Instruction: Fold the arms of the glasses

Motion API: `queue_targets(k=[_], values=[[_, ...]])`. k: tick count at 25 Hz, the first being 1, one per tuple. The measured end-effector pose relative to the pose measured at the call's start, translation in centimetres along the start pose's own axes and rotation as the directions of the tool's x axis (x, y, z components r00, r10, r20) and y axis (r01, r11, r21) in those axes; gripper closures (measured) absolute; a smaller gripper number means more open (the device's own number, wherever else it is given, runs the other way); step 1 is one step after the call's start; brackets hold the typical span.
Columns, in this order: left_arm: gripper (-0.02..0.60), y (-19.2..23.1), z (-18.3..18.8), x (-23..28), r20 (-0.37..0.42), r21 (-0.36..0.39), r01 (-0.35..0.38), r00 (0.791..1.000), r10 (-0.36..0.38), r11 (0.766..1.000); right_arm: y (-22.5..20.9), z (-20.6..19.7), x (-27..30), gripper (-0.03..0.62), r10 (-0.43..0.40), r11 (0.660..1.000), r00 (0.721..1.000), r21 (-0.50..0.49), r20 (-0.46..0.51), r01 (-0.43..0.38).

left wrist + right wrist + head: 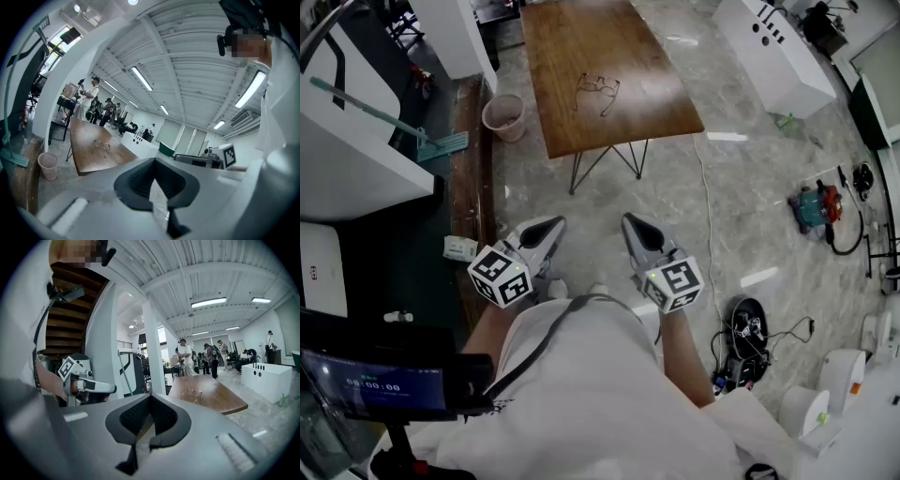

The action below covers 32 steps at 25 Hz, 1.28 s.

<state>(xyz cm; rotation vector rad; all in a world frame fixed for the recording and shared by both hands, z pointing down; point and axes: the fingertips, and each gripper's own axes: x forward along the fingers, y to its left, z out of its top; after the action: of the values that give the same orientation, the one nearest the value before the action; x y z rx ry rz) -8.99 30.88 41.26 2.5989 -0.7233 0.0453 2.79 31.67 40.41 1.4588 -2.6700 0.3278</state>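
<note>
Your left tool and right tool are both closed, empty, held over floor well short of the tabletop; the glasses lie mid-tabletop, away from its edges

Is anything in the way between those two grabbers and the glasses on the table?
Nothing visible is. The glasses lie alone on the wooden table. Only bare floor lies between the table and the left gripper and right gripper, both shut and held close to the person's body.

Wooden table on marble floor
</note>
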Motion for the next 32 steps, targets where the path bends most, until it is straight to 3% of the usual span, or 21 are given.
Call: queue_targets(k=[13,20,25,32], values=[[0.575,1.7,0.2,-1.1,-0.016,-0.029,0.045,0.999,-0.045,0.999,1.0,-0.4,1.3,0.586,-0.022,1.000,1.000,0.000,-0.013,0.022],[0.575,2.4,-1.7,-1.9,-0.080,-0.141,0.128,0.987,-0.140,0.982,1.6,-0.4,2.5,0.585,-0.048,0.998,0.999,0.036,0.007,0.048],[0.575,2.5,-1.7,-3.1,-0.079,-0.133,0.183,0.978,-0.195,0.974,2.9,-0.5,3.6,0.585,-0.063,0.998,0.998,0.027,0.007,0.063],[0.575,4.2,-1.5,-5.2,-0.080,-0.142,0.202,0.973,-0.214,0.969,4.4,-0.4,4.6,0.585,-0.101,0.993,0.995,0.066,0.027,0.099]])
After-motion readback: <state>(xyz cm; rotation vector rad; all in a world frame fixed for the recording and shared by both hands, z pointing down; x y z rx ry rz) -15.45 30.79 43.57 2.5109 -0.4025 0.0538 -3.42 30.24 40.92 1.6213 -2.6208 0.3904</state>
